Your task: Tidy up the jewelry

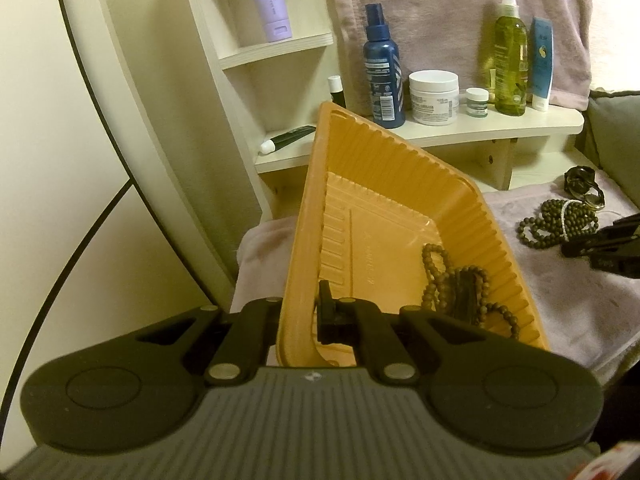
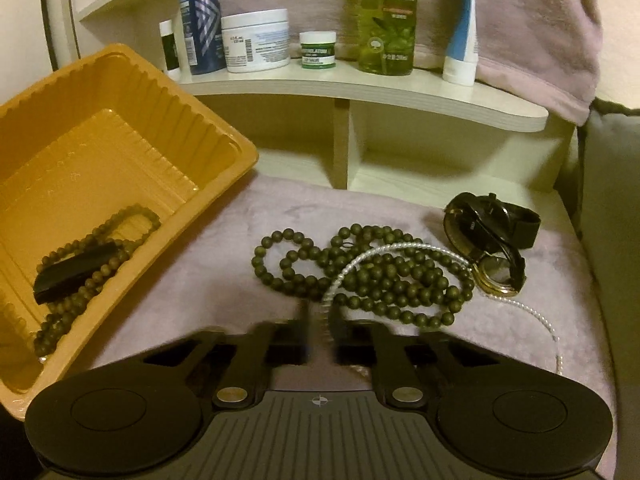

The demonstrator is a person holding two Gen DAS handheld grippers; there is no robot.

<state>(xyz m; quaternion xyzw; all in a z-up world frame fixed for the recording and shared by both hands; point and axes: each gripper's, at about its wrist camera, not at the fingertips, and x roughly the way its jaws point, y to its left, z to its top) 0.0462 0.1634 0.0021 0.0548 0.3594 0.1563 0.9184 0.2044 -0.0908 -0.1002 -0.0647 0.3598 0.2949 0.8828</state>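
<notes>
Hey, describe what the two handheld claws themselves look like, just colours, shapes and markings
Both look alike. The left claw and the right claw are matte black, each with two fingers on hinged link arms fixed by round silver pins. Behind sit two large rounded black housings with circular recesses, flanking a dark grey ribbed centre plate. A small crosshair mark sits at that plate's front edge. No cables or sleeves are visible.

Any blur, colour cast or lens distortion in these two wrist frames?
Left wrist view: sharp, with a yellow-green cast; the fisheye bends the shelf and the dark line at left. Right wrist view: same cast; only the right gripper fingertips are motion-smeared, while the dark bead strand and orange tray stay sharp.
</notes>
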